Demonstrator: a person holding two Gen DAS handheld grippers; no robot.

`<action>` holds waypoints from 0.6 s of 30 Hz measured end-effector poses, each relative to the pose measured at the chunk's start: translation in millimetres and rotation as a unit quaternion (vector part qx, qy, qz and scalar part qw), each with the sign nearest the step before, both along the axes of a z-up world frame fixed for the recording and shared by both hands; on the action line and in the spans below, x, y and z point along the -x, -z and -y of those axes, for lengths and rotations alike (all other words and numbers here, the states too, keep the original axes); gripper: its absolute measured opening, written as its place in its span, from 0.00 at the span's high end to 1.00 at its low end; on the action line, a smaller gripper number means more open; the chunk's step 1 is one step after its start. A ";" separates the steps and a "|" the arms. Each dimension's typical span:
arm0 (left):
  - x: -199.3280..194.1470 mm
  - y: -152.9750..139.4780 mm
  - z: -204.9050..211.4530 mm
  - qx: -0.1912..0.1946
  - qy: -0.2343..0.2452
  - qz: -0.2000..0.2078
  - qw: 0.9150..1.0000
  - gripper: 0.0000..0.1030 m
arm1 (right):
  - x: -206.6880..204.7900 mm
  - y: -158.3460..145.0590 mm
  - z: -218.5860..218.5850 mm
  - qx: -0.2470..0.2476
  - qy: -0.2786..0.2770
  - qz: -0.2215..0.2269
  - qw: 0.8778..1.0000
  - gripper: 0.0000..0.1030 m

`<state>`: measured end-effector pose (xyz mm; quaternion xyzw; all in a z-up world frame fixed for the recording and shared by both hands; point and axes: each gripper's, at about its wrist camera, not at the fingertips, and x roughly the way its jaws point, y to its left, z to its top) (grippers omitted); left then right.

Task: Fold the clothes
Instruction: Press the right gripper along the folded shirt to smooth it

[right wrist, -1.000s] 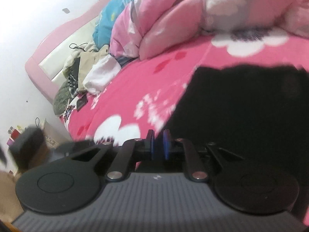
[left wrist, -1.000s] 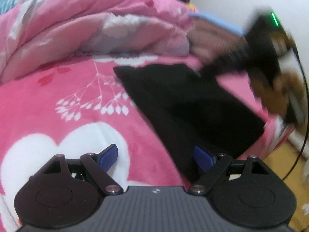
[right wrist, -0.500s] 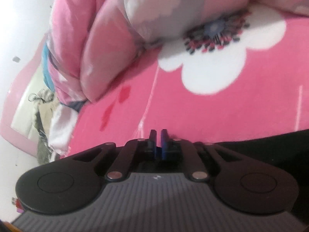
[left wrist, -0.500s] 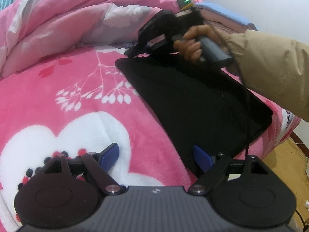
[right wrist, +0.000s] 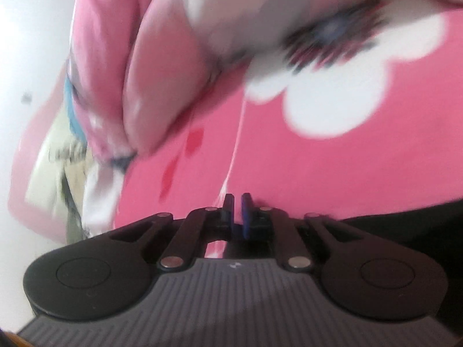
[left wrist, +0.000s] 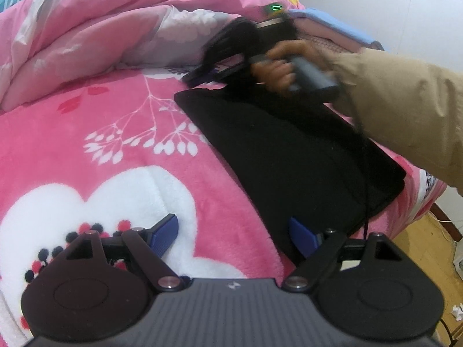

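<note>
A black garment (left wrist: 289, 150) lies folded flat on the pink flowered blanket (left wrist: 115, 133), running from the middle toward the bed's right edge. My left gripper (left wrist: 231, 225) is open low over the blanket; its right fingertip (left wrist: 301, 234) is over the garment's near edge and its left one is over bare blanket. A hand (left wrist: 277, 66) in a tan sleeve (left wrist: 405, 110) holds my right gripper (left wrist: 196, 76) at the garment's far corner. In the right wrist view that gripper (right wrist: 237, 202) is shut with nothing between its pads. The black cloth (right wrist: 405, 225) shows at its lower right.
A rumpled pink duvet (left wrist: 101, 37) is heaped along the far side of the bed, close ahead of the right gripper (right wrist: 162, 86). Loose clothes (right wrist: 72, 173) lie by the pink headboard (right wrist: 31, 150). Wooden floor (left wrist: 428, 245) shows past the bed's right edge.
The right gripper swept from the right side across the garment to its far corner and rolled, then held there. The left gripper stayed put and open.
</note>
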<state>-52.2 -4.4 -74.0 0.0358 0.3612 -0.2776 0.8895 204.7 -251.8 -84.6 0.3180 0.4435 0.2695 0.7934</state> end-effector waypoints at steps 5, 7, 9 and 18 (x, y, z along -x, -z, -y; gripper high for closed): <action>-2.4 0.3 -3.0 0.013 -0.001 -0.004 1.000 0.18 | 50.6 -13.3 44.5 -0.010 0.011 0.005 1.000 0.91; -2.7 0.5 -4.0 0.017 -0.004 -0.006 1.000 0.18 | 57.9 -1.1 58.3 0.014 0.039 -0.013 0.999 0.92; -1.8 0.5 -2.6 0.013 -0.005 -0.004 1.000 0.18 | 54.1 10.5 87.7 -0.014 0.092 -0.020 0.995 0.98; -0.6 0.8 2.4 -0.004 -0.007 0.002 1.000 0.18 | 91.8 -6.7 171.2 -0.014 0.225 0.024 0.974 0.92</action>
